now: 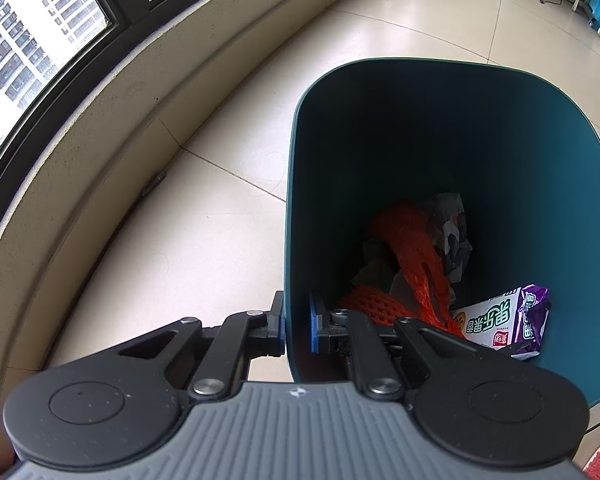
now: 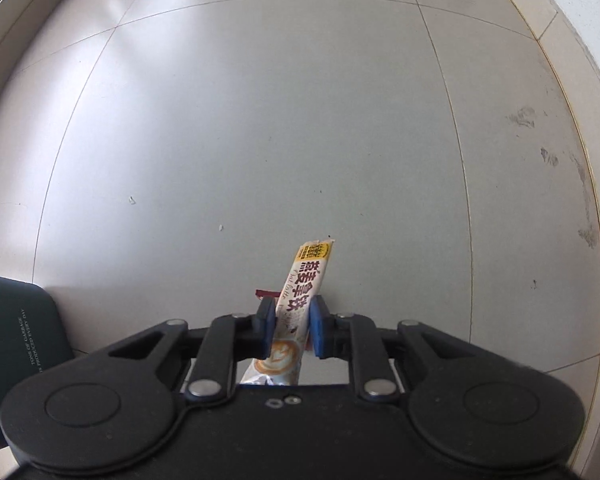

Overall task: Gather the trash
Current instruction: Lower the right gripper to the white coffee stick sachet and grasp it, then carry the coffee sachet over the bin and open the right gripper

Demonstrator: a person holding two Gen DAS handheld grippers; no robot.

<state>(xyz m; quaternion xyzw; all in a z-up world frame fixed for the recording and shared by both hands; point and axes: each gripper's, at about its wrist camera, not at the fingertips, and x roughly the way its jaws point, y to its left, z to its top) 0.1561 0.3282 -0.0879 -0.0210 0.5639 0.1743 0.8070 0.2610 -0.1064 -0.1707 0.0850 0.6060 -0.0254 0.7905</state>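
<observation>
From the left wrist, the left gripper point(image 1: 296, 326) is seen clamped on the near wall of the bin point(image 1: 440, 68), whose mouth opens ahead of the fingers.

From the right wrist, a sachet point(image 2: 300, 300) is pinched in the right gripper point(image 2: 291, 326), its length running forward past the fingertips; the bin's side point(image 2: 16, 328) lies to the left.
</observation>
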